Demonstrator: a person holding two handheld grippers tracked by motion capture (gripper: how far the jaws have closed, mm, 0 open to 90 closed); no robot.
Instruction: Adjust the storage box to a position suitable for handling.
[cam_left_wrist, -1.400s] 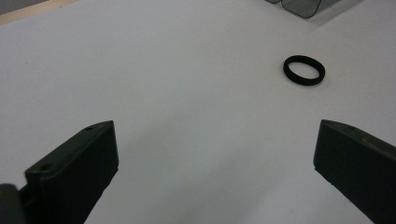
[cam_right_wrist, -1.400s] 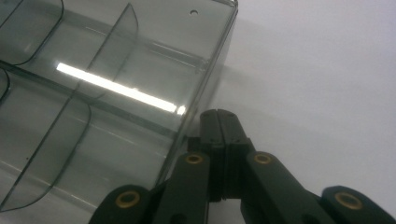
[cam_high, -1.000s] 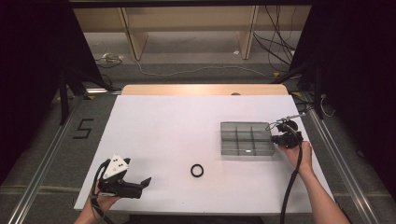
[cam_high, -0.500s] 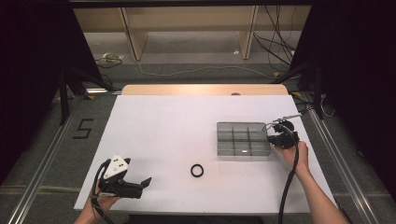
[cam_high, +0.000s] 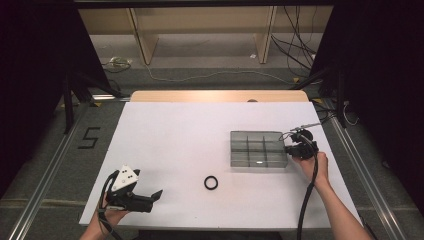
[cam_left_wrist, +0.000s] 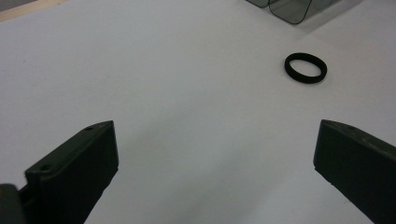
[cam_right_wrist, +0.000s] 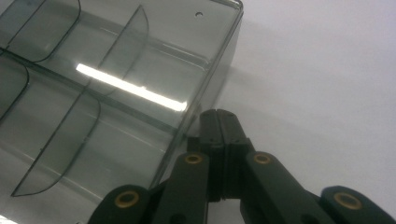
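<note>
- Right gripper (cam_right_wrist: 219, 116), jaws pressed together, tips against the clear divided tray's (cam_high: 258, 148) outer wall.
- Left gripper (cam_left_wrist: 215, 154), jaws spread wide, empty; black ring (cam_left_wrist: 306, 67) ahead, toward its right jaw.

Grey floor (cam_high: 200, 65) (cables (cam_high: 295, 47) trailing), dark walls

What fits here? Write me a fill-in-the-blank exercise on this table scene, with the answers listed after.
1. The black ring lies on the white table between the left gripper and the clear ____.
2. The left gripper's jaws stand ____.
3. The right gripper has its shut jaws against the organizer box's ____ wall.
4. The box's compartments are ____.

Answers: organizer box; open; outer; empty
</note>
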